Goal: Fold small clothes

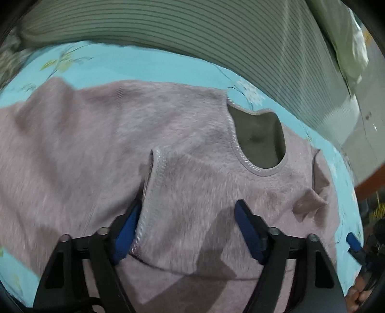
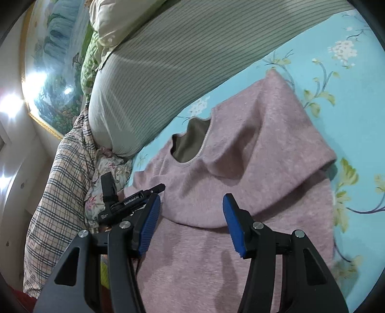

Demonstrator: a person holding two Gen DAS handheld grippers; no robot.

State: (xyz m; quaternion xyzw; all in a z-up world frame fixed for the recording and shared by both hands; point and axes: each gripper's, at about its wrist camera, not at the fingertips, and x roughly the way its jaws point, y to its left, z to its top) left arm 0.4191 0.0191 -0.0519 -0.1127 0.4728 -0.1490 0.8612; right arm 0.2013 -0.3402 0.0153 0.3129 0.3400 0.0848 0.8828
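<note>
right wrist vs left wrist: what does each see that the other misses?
Right wrist only: framed landscape painting, plaid fabric, cream pillow, and the left claw's body at its left.

Left wrist only: the sleeve cuff lying between the open left claw, and a folded corner at the shirt's right.

Both: pink fuzzy shirt with its neckline, blue floral sheet, striped bolster. The right claw is open too.

One fuzzy pinkish-lilac sweater point(image 2: 252, 154) lies on one light-blue floral bedsheet point(image 2: 349, 79). One grey-green striped bolster point(image 2: 168, 60) is there, one plaid beige pillow point(image 2: 55, 192), and one framed landscape painting point(image 2: 55, 60). Two black claws with blue pads: left claw point(image 1: 187, 214), right claw point(image 2: 191, 205).
</note>
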